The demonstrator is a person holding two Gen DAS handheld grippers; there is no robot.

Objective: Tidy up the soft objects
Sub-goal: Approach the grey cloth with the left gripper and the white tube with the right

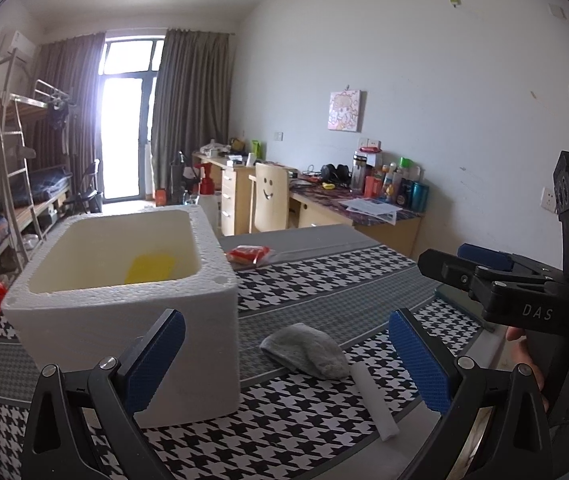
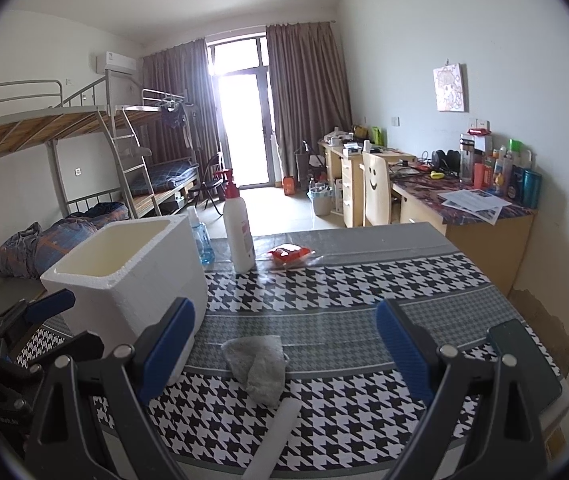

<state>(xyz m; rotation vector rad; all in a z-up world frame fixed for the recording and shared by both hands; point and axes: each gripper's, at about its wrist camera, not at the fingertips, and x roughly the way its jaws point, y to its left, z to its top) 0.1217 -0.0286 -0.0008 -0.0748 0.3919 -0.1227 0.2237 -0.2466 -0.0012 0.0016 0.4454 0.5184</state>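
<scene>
The left gripper [image 1: 286, 364] hovered above the houndstooth table [image 1: 324, 280] with its jaws spread wide and nothing between them. The grey cloth [image 1: 304, 350] lay crumpled on the table just beyond the blue pads [image 1: 418, 362], in line with the gap but clear of both, nearer the right pad than the left. A white foam roll [image 1: 373, 400] rested against the cloth's near right edge, running toward the near side. The white foam box [image 1: 124, 320] stood at the left, just left of the cloth, with something yellow [image 1: 150, 268] on its floor.

The right gripper [image 2: 286, 346] also stood wide open and empty, and the cloth [image 2: 258, 366] lay ahead of its gap, slightly toward the left finger, touching neither. From the left wrist view the right gripper [image 1: 464, 264] appeared well to the right of the cloth, held by a hand [image 1: 540, 364]. At the far side of the table lay a red packet [image 2: 288, 255], with a white pump bottle [image 2: 238, 228] and a blue-liquid bottle [image 2: 201, 240] to its left.
</scene>
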